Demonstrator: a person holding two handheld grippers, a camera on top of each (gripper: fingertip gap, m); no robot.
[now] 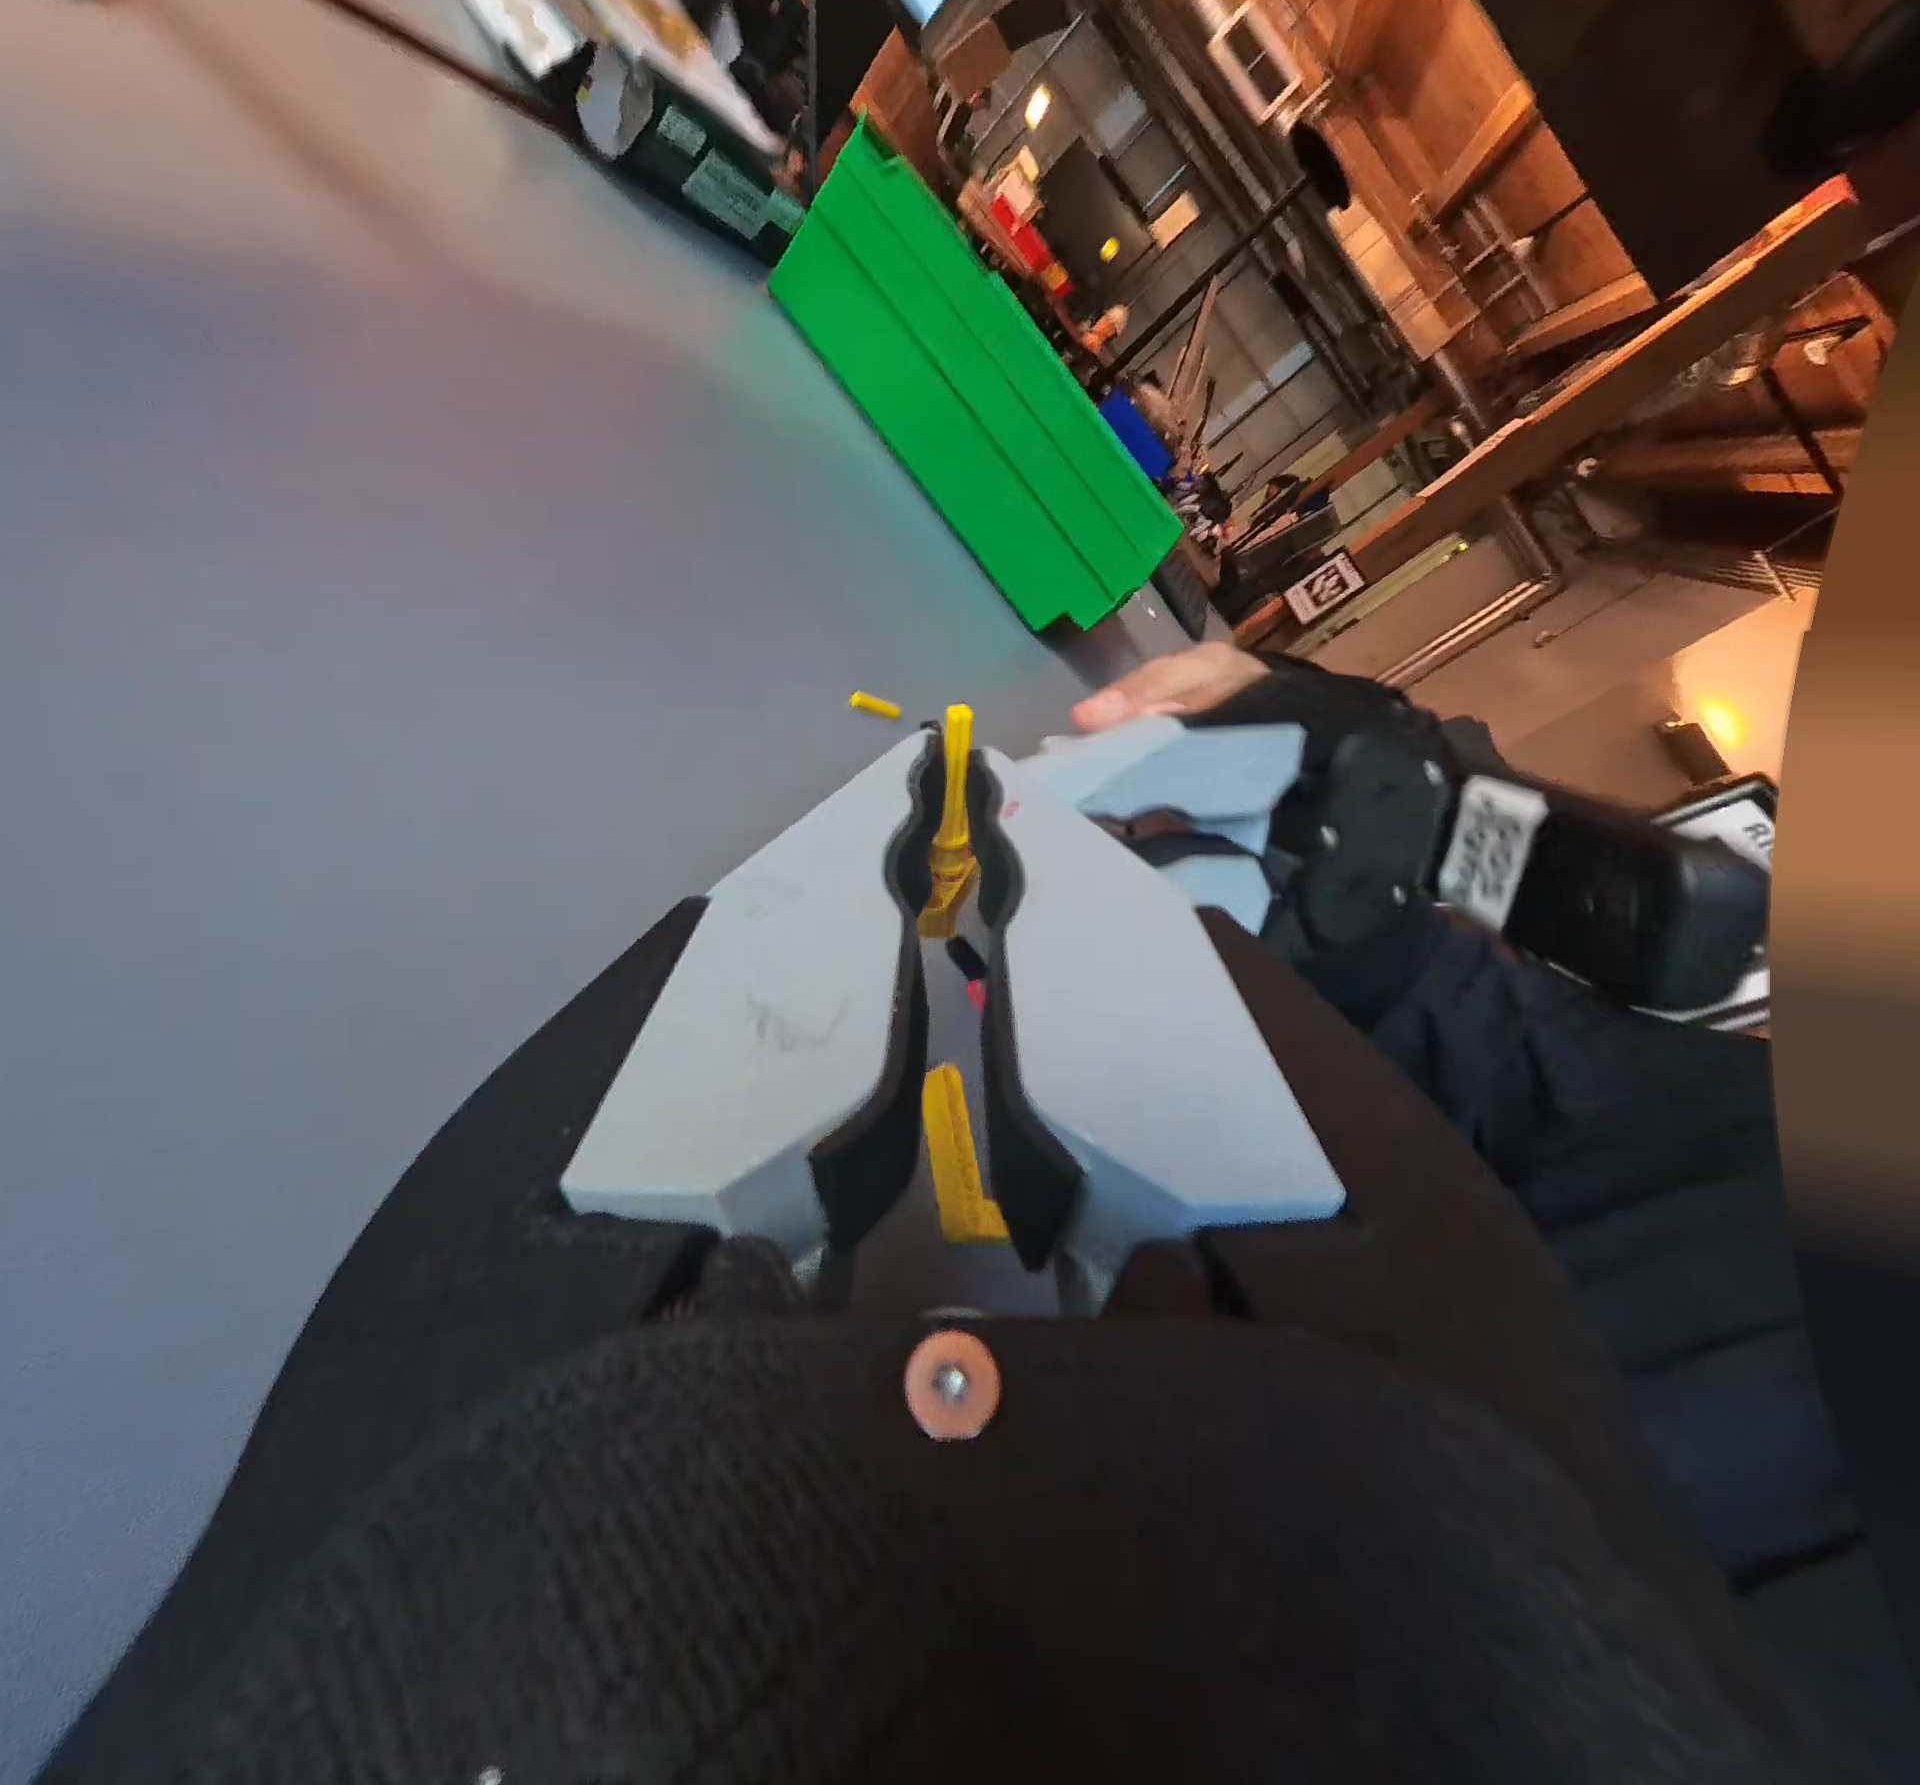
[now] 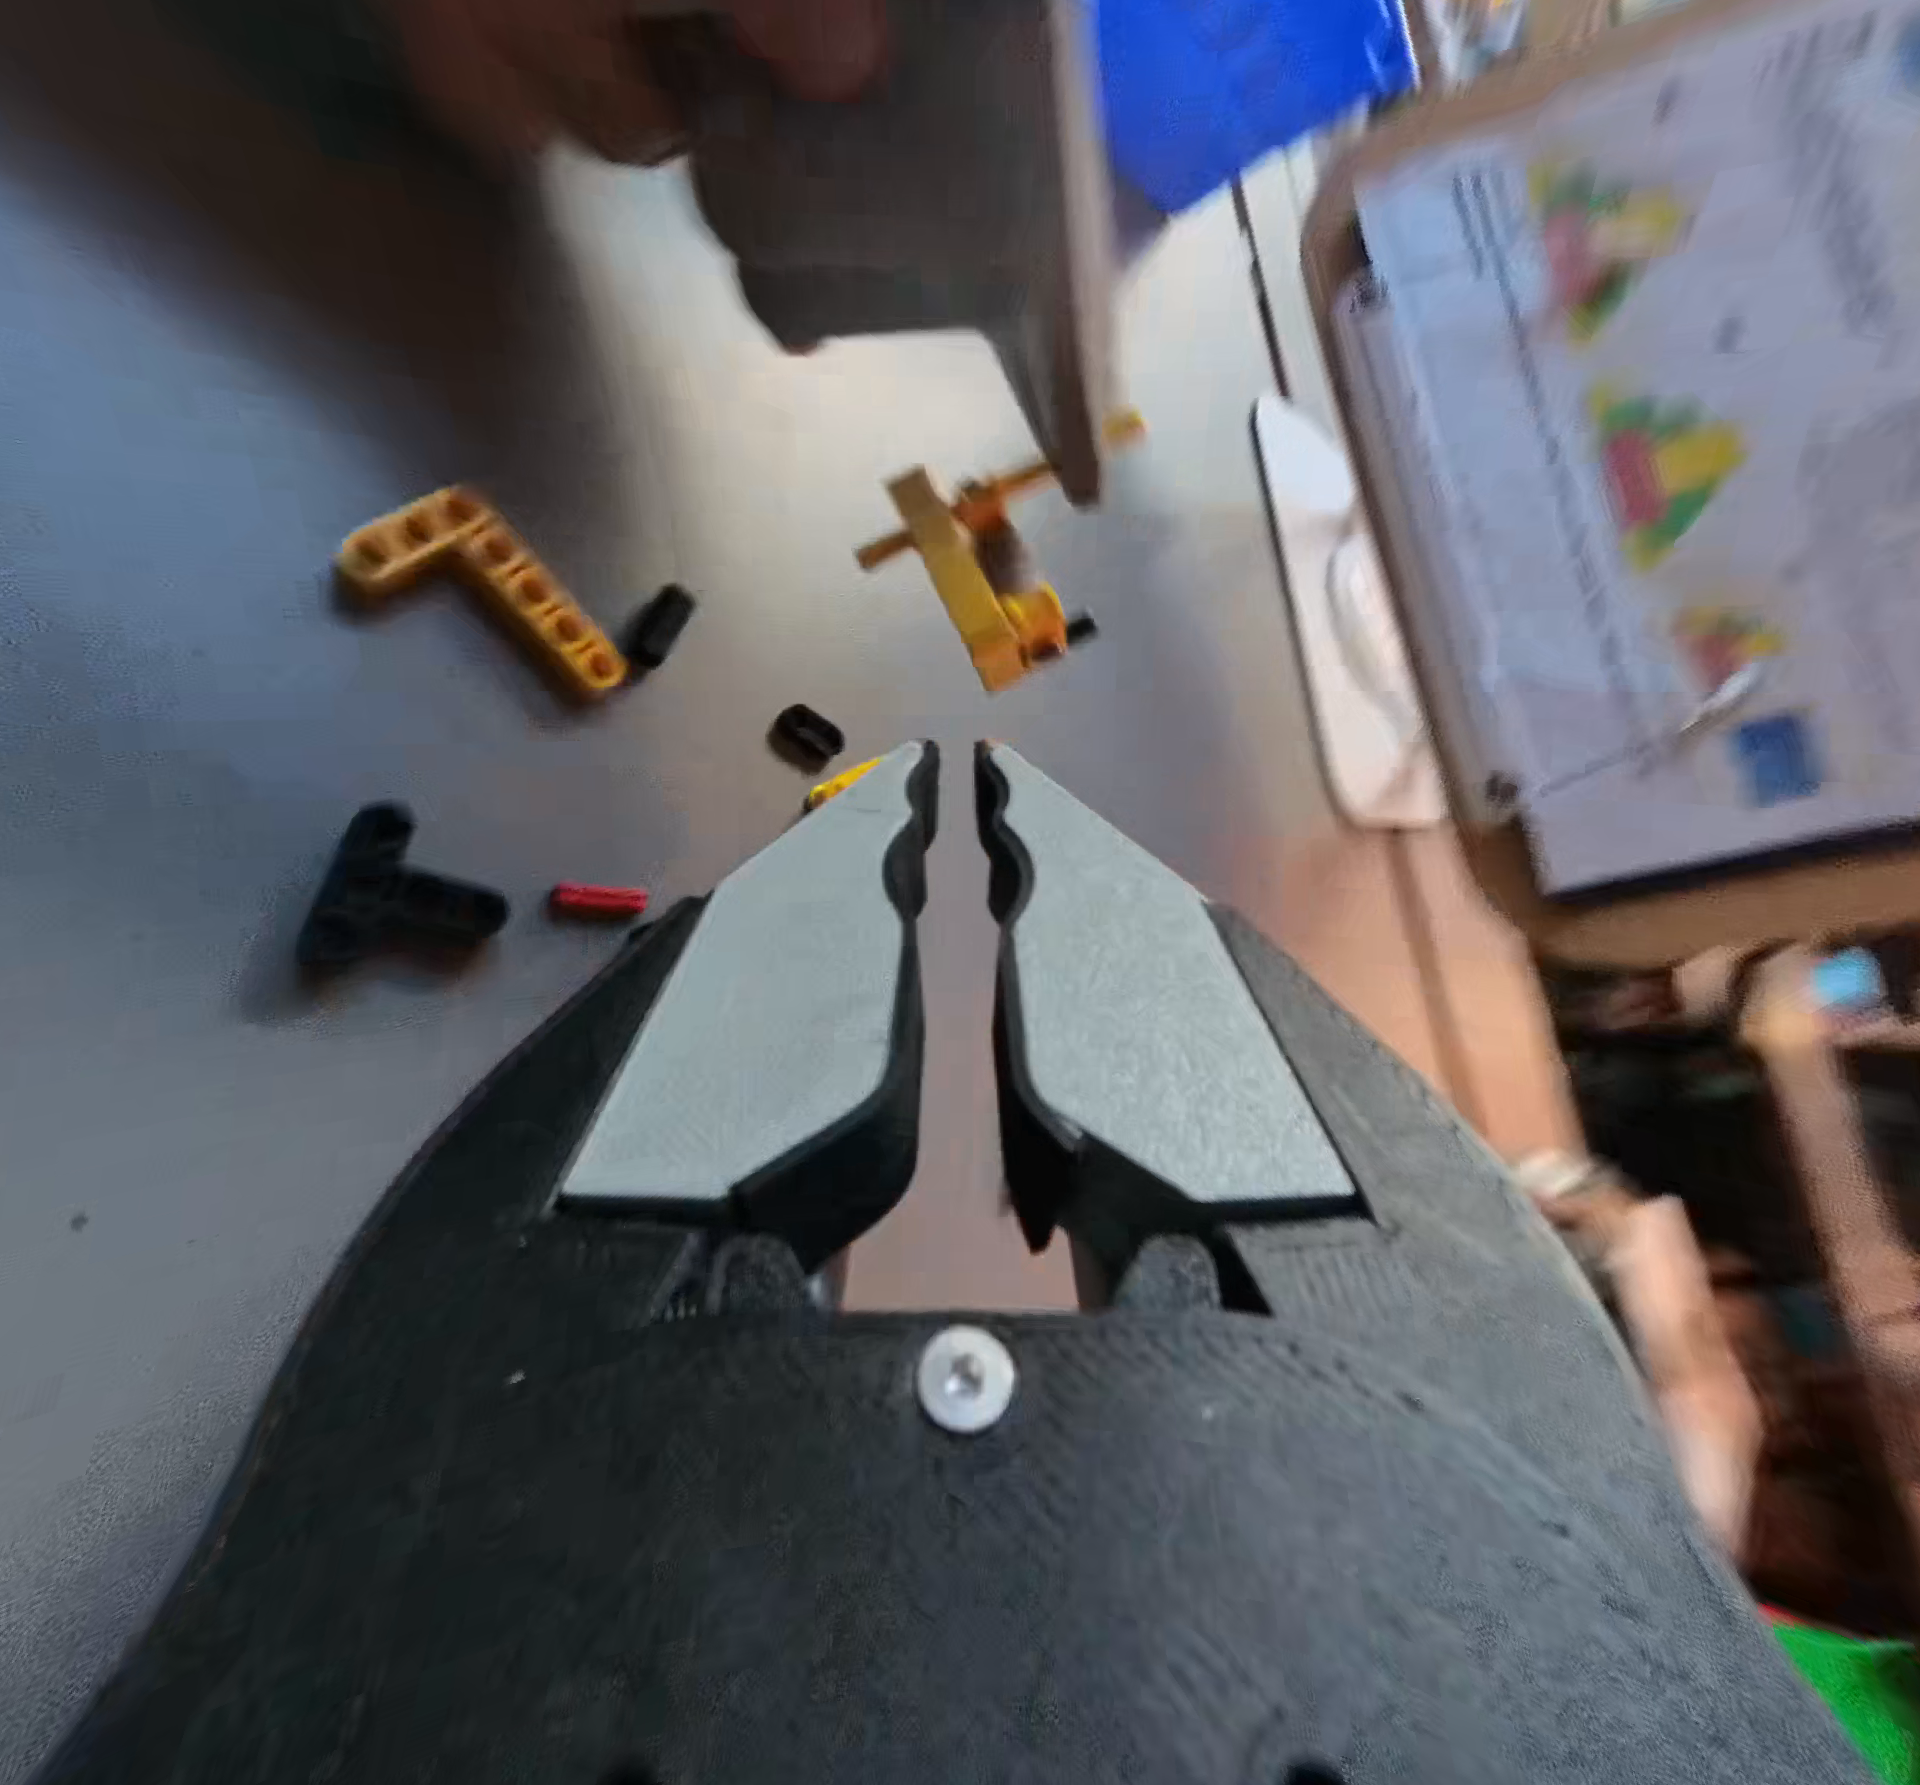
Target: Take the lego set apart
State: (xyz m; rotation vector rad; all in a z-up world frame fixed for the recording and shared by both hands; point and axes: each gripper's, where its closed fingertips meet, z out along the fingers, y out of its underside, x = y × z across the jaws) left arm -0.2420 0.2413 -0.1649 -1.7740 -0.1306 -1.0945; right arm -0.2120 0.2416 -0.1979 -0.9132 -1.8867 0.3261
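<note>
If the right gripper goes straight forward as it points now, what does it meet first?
Most likely the yellow lego assembly that the left gripper holds, straight ahead of the right gripper. Nothing shows between them, though blur leaves the depth unclear.

Grey table point(image 2: 156, 1216), scattered lego pieces point(image 2: 488, 582)

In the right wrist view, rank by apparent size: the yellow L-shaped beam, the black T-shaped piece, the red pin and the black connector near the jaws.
1. yellow L-shaped beam
2. black T-shaped piece
3. red pin and black connector: too alike to rank; the view is blurred.
</note>
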